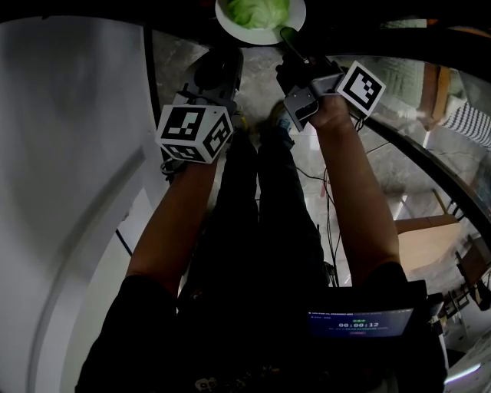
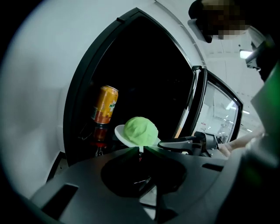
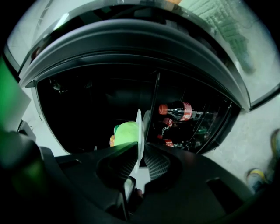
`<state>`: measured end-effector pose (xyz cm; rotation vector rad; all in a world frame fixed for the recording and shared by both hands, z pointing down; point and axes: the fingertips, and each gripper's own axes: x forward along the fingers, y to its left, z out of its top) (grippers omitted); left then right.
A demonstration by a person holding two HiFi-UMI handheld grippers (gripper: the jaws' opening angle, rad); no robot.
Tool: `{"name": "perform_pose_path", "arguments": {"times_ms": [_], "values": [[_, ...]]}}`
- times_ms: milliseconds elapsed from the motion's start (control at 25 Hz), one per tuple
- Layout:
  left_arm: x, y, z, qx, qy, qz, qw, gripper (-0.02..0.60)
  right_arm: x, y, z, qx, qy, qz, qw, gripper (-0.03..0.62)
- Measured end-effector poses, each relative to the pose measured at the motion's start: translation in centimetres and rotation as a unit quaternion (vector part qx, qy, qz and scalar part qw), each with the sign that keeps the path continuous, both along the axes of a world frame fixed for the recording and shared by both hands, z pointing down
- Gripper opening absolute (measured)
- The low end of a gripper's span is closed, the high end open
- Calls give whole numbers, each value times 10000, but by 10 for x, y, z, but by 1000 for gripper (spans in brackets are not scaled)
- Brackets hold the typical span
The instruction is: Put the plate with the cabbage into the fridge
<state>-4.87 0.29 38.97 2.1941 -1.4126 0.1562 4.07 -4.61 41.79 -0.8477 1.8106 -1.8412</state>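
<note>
I hold the plate [image 1: 259, 34] with the cabbage [image 1: 259, 11] by its rim in my right gripper [image 3: 139, 148], the open fridge [image 2: 144, 74] behind the plate, and my left gripper's [image 2: 141, 150] 2 jaws are nearly together and empty beside the plate.

Both forearms extended forward; left gripper [image 2: 141, 150] fingers together; right gripper [image 3: 139, 146] fingers clamped on plate [image 1: 261, 34] rim.

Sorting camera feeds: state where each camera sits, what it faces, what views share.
Head view: on the head, facing steeply down; shows forearms, legs, left gripper and right gripper.
Left gripper view: on the left gripper, facing the open fridge; its jaws pinch the plate rim.
Right gripper view: rolled sideways, facing the fridge; jaws clamp the plate edge-on.
All share the cabbage.
</note>
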Motion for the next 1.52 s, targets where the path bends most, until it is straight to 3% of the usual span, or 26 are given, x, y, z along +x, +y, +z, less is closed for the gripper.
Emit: {"name": "perform_pose_path", "arguments": {"times_ms": [360,440,520,560,600,720,800,880,1160,1520], "values": [[1,-1,3,-42,-54,59,10000,12,12,12,-4,-2,19,38,10000,28],[0,0,3,-32,-54,52,10000,12,16,20,-7,123,228,12,9997,28],[-2,1,2,-3,-73,68,9999,12,17,28,-11,550,907,-98,9943,26],[-4,1,2,17,-87,85,9999,12,18,31,-14,899,1517,-192,9841,25],[-4,2,3,41,-109,107,9999,12,19,34,-16,1297,2236,-293,9656,17],[-2,1,4,103,-223,192,9995,12,18,38,-26,2506,4013,-559,8792,5],[-1,-1,4,114,-267,219,9993,12,10,38,-33,3112,4664,-710,8250,3],[-2,-2,4,128,-306,231,9992,12,0,41,-34,3411,4973,-867,7930,5],[-4,1,9,214,-564,376,9975,12,-11,50,-26,3570,5225,-992,7679,3],[1,-6,9,341,-741,483,9955,11,-14,44,-22,3617,5257,-1055,7627,3]]}}
